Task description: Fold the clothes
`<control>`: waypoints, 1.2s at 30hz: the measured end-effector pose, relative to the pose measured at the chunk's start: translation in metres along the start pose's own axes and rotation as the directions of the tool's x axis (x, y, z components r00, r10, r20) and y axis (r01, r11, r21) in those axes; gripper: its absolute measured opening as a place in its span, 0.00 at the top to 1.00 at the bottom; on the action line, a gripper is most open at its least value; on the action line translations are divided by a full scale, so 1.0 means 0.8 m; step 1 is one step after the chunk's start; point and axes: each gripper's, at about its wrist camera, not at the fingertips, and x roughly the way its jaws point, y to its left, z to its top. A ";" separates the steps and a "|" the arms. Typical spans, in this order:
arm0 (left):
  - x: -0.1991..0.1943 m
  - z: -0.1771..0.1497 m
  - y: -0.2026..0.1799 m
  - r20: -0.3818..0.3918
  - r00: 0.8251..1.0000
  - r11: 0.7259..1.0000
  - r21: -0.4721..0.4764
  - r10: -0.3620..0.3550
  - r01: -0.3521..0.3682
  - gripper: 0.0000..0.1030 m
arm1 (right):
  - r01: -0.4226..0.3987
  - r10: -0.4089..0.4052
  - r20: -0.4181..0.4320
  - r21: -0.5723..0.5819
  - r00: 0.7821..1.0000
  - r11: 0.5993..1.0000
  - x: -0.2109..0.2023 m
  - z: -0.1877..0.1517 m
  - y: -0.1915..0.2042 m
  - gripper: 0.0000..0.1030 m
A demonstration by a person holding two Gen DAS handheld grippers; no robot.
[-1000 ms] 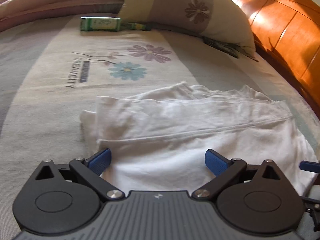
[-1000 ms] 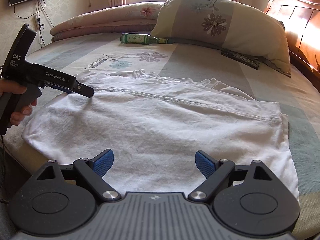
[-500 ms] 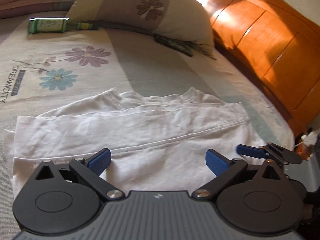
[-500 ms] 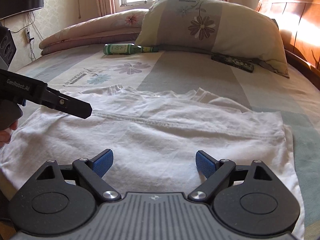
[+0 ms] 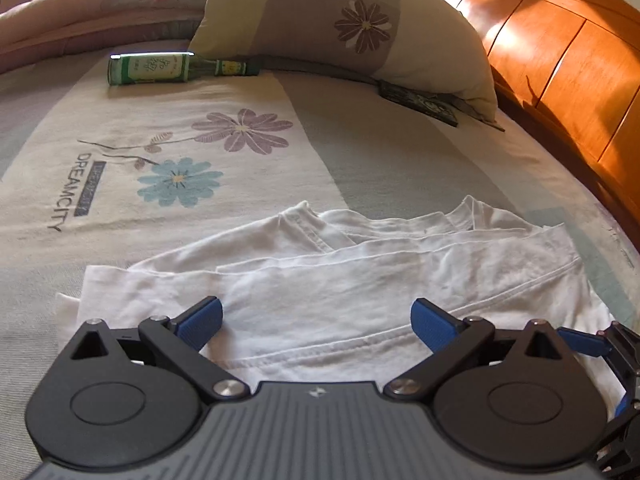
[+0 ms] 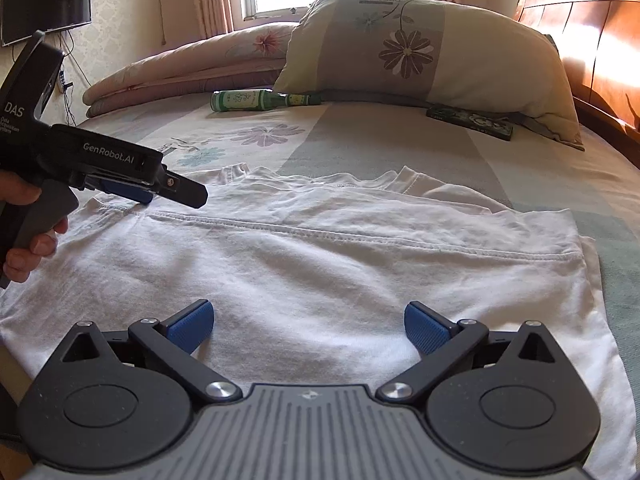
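Two grippers hang over a white shirt that lies spread flat on a bed, filling the lower middle of both wrist views. In the right wrist view the right gripper sits at the bottom centre, its blue pads wide apart and opening further, with only cloth below the gap and nothing gripped. In the left wrist view the left gripper also has its pads spread wide over the shirt, holding nothing; the right gripper's tip shows at that frame's lower right edge. Seen from the right wrist, the left gripper enters from the left edge, held by a hand, its tip above the shirt's upper left corner near a stitched seam. Toward the top of each frame a green bottle lies on its side beside a flowered pillow. A dark flat box lies at the pillow's lower right, and an orange wooden headboard fills the upper right.
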 end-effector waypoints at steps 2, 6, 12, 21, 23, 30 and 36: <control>-0.008 0.007 -0.003 0.009 0.999 0.999 -0.004 0.044 -0.044 0.03 | 0.001 -0.001 0.002 0.000 1.000 1.000 0.000 0.000 0.000 0.00; -0.033 0.000 -0.010 0.010 1.000 0.999 -0.013 -0.029 0.029 0.02 | 0.002 -0.002 0.008 0.007 1.000 1.000 0.000 0.000 -0.001 0.00; -0.030 -0.050 -0.013 -0.089 0.990 0.993 0.043 0.112 -0.109 0.02 | 0.021 -0.021 -0.004 0.066 1.000 0.998 -0.020 0.007 -0.006 0.00; -0.074 -0.061 -0.015 -0.010 0.999 0.998 -0.041 0.052 -0.053 0.02 | 0.265 -0.245 -0.103 0.387 0.964 0.883 -0.052 -0.010 -0.103 0.00; -0.079 -0.067 -0.014 -0.018 0.999 0.998 -0.050 0.048 -0.049 0.02 | 0.241 -0.240 -0.060 0.448 0.969 0.861 -0.071 -0.008 -0.111 0.00; -0.095 -0.095 0.010 -0.030 0.999 0.991 -0.136 0.012 -0.016 0.02 | 0.166 -0.164 -0.034 0.340 0.986 0.926 -0.075 0.010 -0.052 0.00; -0.110 -0.106 0.023 -0.037 0.999 0.989 -0.145 -0.037 0.032 0.01 | 0.095 -0.077 -0.091 0.216 0.993 0.972 -0.058 0.005 0.014 0.00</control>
